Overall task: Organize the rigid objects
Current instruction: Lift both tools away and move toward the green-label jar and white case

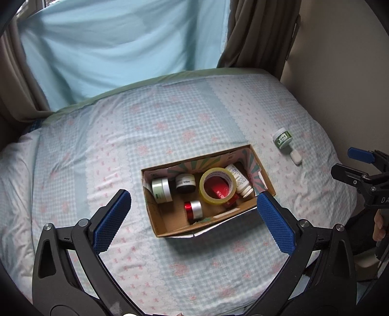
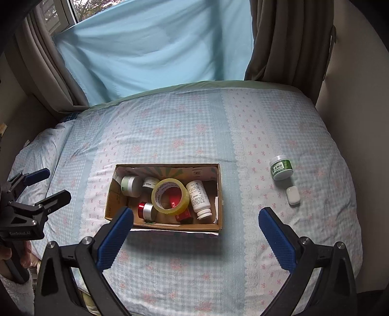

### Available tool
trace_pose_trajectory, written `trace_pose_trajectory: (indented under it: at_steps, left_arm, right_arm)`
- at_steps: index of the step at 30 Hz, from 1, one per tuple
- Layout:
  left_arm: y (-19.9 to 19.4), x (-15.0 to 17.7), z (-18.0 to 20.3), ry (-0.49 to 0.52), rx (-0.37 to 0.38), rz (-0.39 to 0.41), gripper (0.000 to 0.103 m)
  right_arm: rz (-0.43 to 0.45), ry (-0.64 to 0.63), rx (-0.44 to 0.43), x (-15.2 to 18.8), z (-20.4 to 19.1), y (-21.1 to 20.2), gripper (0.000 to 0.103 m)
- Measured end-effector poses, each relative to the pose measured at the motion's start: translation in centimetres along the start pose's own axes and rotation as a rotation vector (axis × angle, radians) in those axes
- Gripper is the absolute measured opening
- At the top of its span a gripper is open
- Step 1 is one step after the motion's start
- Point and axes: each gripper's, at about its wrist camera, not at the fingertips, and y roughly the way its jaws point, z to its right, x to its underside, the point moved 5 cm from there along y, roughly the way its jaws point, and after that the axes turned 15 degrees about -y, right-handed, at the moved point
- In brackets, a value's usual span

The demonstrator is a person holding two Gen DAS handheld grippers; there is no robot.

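Claws [image 1: 193, 217] [image 2: 195, 227] agape; red box [image 1: 220, 190] half-hidden

We see a big bed [image 2: 194, 126] that fills most of the room. Its cover is pale blue and white, with small checks and little pink flowers and bows. A green edge [image 2: 194, 86] runs along the far side of the bed. Behind the bed hangs a light blue cloth [image 2: 150, 48] (it covers most of the window). At the top left, a bit of window [image 2: 80, 9] peeks out, with tree branches outside. Soft daylight comes through the cloth. Brownish curtains [image 2: 287, 39] hang on both sides. To the right we see a plain cream wall [image 2: 359, 85].
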Motion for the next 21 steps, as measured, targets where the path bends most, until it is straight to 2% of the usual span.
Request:
trace_pose_trajectory:
  at_steps: [4, 9, 14, 18, 21]
  left_arm:
    - [-0.7, -1.2, 3.0, 0.032, -0.014, 0.042, 0.103]
    - [-0.6, -2.5, 7.9, 0.075, -0.028, 0.084, 0.103]
    - [2.0, -3.3, 13.7, 0.107, 0.013, 0.060, 0.103]
    - [5.6, -3.7, 18.5, 0.184, 0.001, 0.025, 0.103]
    - [8.5, -4.1, 22.0, 0.237, 0.029, -0.011, 0.103]
  right_arm:
    - [0.011, 0.041, 0.072, 1.3, 3.7, -2.0, 0.103]
    - [0.033, 0.099, 0.096, 3.1, 8.9, -3.6, 0.103]
    - [0.033, 0.109, 0.122, 4.6, 13.9, -4.1, 0.103]
    - [0.006, 0.093, 0.169, 5.5, 17.4, -3.2, 0.103]
    - [-0.010, 0.105, 0.146, 6.2, 19.7, -2.1, 0.103]
